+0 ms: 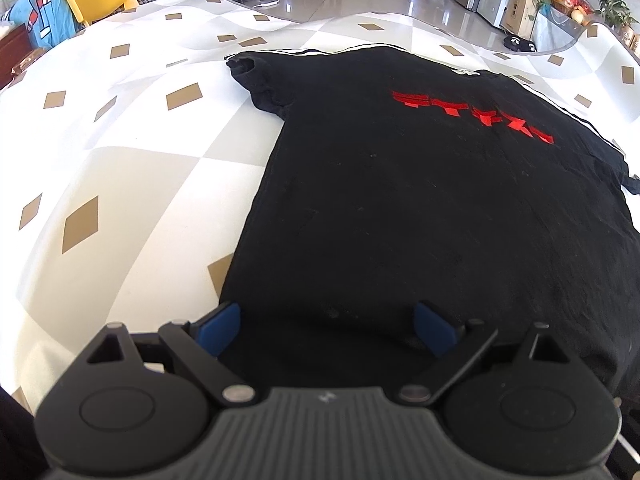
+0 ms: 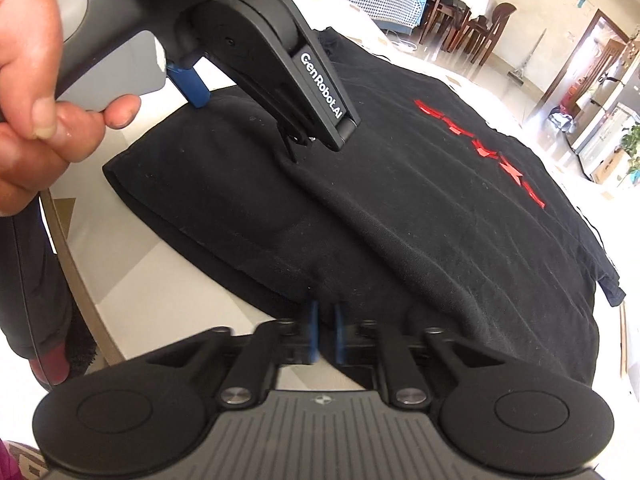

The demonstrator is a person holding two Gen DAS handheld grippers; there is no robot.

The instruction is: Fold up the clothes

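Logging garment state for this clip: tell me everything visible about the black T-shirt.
The black T-shirt lies spread on the diamond-patterned table cover, soft knit cloth with a red print across the chest. One short sleeve lies bunched at the far left. The near hem is doubled over in a fold. The right tool is shut, pinching the hem edge; the left tool stands wide open over the hem, pads not pressing.
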